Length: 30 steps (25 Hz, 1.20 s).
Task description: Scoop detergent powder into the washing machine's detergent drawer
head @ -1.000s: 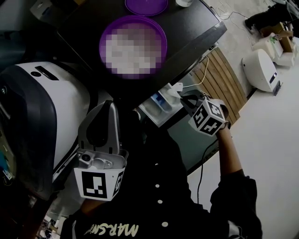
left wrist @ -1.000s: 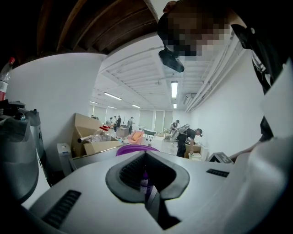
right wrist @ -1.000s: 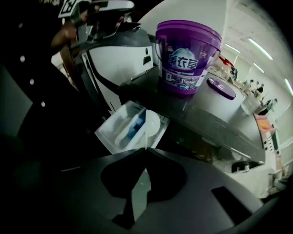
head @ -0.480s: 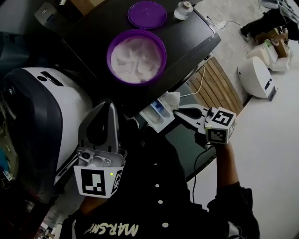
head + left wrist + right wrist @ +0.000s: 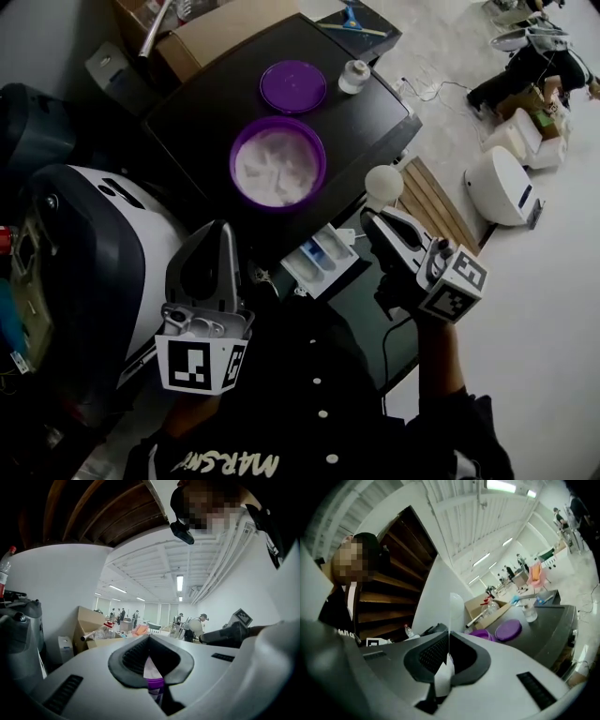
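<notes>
1. Right gripper [image 5: 371, 221] sits center-right of the head view, jaws clamped on the handle of a white scoop [image 5: 383, 183]. Scoop's round bowl sticks out toward the upper left, just off the edge of the black table [image 5: 197, 122].
2. Right gripper view: jaws [image 5: 449, 638] pinched on the scoop [image 5: 443, 677], seen edge-on as a thin pale blade rising up the middle of the frame. Can't tell if there's powder in the bowl.
3. Detergent drawer [image 5: 323, 261] is pulled open at frame center, below the table edge and down-left of the scoop bowl. Scoop & drawer are apart, not touching. A blue compartment shows inside.
4. Purple tub [image 5: 278, 173] of white powder stands open on the table, upper center. Its purple lid [image 5: 293, 86] lies flat beyond it, w/ a small white bottle [image 5: 353, 75] just right of the lid.
5. Left gripper [image 5: 222, 232] is lower left, jaws together & pointing up-frame, holding nothing. Left gripper view [image 5: 149, 639] agrees: pads meet at the tips.
6. White & dark rounded machine [image 5: 103, 253] fills the left side, next to the left gripper.
7. Cardboard box [image 5: 225, 28] is at top, behind the table.
</notes>
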Available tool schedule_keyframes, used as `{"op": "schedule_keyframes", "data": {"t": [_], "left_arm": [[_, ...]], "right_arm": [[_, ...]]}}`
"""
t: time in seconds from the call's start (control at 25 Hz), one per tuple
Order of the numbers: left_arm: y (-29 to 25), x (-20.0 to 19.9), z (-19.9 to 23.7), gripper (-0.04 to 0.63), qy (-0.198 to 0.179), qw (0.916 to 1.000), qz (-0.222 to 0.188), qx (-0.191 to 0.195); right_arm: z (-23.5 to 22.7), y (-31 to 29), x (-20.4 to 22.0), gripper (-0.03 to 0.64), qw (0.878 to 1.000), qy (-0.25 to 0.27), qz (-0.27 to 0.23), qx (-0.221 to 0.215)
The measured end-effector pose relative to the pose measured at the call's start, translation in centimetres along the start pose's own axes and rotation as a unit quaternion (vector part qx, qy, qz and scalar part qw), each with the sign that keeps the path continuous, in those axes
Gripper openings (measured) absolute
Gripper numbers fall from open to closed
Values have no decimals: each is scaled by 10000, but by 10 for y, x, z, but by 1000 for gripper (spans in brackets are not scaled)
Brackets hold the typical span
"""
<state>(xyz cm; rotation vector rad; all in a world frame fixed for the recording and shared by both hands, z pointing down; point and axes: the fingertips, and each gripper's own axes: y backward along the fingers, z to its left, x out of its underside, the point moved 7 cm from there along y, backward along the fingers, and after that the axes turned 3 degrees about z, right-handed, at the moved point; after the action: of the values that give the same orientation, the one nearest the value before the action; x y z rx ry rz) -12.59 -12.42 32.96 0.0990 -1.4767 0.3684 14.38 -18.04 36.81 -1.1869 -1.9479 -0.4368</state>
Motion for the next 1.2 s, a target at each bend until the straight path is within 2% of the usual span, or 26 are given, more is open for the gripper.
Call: {"op": "schedule_keyframes", "data": {"t": [0.12,0.2,0.56,0.8,0.92,1.2], "left_arm": [[-1,-7,6,14,-40,9999,-149,-67],[-1,-13,9,14,-70,9996,-247,-104],[5,-44,28,14,-227,9965,-690,-417],[11,-71,34,14,-433,9916,-1071,-573],[12,-77,34,14,-466,9905,-1144,-600],[15,-88,34,14,-526,9877,-1322,-647]], "right_arm": [[8,0,-26,33,9966,238,-647,455],[12,2,-38,32,9929,437,-885,659],[45,7,-79,32,9725,872,-1911,1011],[41,28,-91,33,9573,1242,-2254,1319],[44,31,-97,32,9532,1183,-2396,1412],[49,33,-99,34,9451,1445,-2550,1443]]}}
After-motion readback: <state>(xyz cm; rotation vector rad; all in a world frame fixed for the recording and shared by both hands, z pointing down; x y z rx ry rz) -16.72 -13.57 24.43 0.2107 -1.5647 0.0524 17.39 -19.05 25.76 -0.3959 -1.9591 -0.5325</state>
